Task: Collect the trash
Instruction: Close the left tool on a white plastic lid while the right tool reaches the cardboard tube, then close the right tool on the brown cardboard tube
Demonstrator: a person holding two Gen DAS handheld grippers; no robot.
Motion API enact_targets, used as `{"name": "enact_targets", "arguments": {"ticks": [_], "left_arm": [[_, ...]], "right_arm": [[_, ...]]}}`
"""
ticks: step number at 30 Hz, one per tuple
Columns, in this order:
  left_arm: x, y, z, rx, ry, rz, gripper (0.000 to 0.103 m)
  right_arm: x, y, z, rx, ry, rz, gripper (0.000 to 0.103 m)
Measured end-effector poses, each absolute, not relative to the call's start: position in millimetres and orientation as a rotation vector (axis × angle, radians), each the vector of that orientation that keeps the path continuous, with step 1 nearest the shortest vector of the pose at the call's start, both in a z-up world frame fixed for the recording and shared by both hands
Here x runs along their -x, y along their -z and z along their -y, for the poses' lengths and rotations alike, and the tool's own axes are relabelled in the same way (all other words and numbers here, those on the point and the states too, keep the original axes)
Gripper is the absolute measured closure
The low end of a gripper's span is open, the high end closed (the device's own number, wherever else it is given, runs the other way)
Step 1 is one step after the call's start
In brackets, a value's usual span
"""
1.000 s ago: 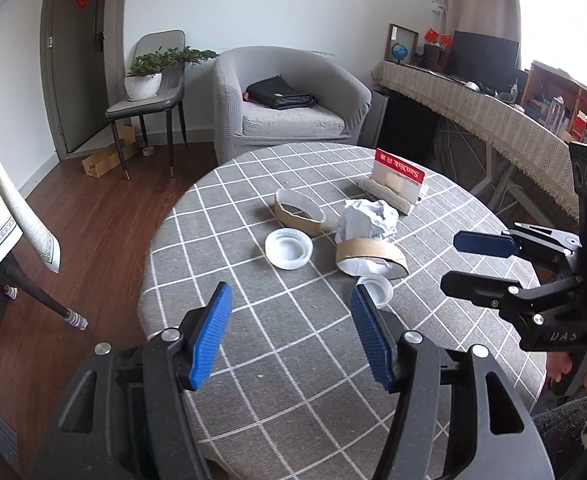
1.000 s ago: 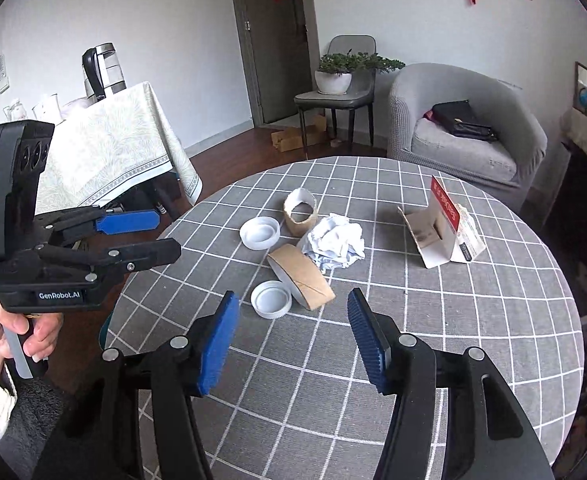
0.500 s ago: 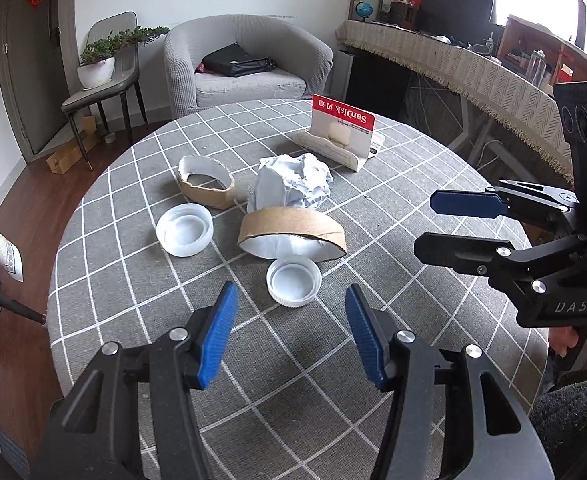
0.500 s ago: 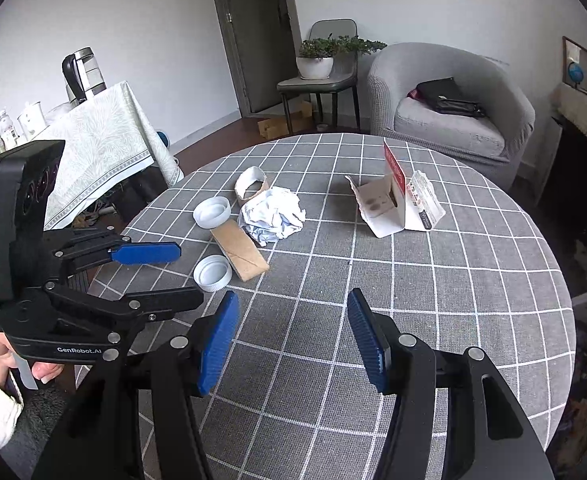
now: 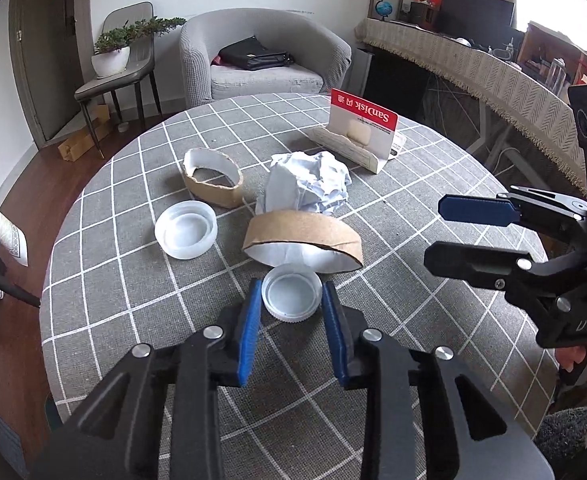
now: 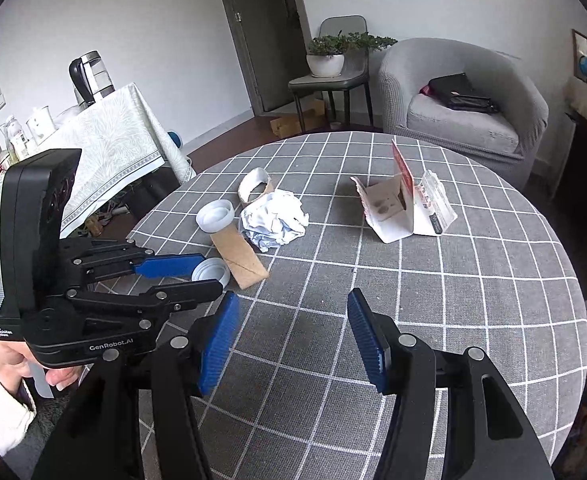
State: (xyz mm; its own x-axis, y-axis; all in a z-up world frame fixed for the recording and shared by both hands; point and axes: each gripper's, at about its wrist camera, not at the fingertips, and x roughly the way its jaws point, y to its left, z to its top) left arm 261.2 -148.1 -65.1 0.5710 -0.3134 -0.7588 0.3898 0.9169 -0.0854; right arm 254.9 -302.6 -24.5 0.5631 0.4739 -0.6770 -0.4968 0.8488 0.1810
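Observation:
A small white cap [image 5: 291, 296] lies on the round checked table [image 5: 133, 320]. My left gripper [image 5: 291, 292] is closing on it, both blue pads against its rim; the right wrist view shows the same cap [image 6: 211, 270] between the left gripper's [image 6: 209, 272] tips. Behind the cap lie a flattened cardboard sleeve [image 5: 303, 236], crumpled white paper [image 5: 309, 184], a larger white lid [image 5: 185, 234], a torn cardboard ring [image 5: 213, 180] and an opened red-and-white card package [image 5: 361, 128]. My right gripper [image 6: 293, 304] hovers open over bare cloth, to the right of the cap, with nothing between its fingers.
A grey armchair [image 5: 265, 60] with a black bag stands beyond the table, beside a chair holding a potted plant [image 5: 111, 56]. A cloth-covered side table with a kettle [image 6: 91, 76] is on the left in the right wrist view. A long draped counter [image 5: 493, 76] runs along the right.
My left gripper moved forward and down to the small white cap, and its jaws narrowed until the pads reached the rim. The right gripper shifted only slightly and kept the same width.

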Motion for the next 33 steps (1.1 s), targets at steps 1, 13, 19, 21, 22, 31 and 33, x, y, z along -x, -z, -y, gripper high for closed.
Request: {"name": "enact_targets", "arguments": {"ticks": [1, 13, 19, 21, 22, 31, 33], "left_arm": [[-261, 65, 146, -0.092, 0.408, -0.87, 0.071], [-254, 61, 125, -0.033, 0.417, -0.885, 0.071], [-249, 61, 107, -0.04, 0.403, -0.883, 0.07], [-249, 60, 99, -0.033, 0.392, -0.882, 0.07], [-249, 60, 95, -0.031, 0.387, -0.882, 0.07], [-246, 54, 61, -0.014, 0.363, -0.866, 0.07], [-245, 53, 55, -0.011, 0.358, -0.863, 0.07]], "right_arm": [[-256, 25, 299, 0.044, -0.581, -0.791, 0.046], [-269, 28, 261, 0.14, -0.675, -0.811, 0.055], [-274, 25, 250, 0.153, -0.672, -0.805, 0.055], [-276, 26, 246, 0.16, -0.669, -0.807, 0.055], [-277, 27, 245, 0.166, -0.665, -0.809, 0.055], [-282, 36, 232, 0.2, -0.658, -0.834, 0.058], [-281, 37, 231, 0.2, -0.662, -0.839, 0.059]]}}
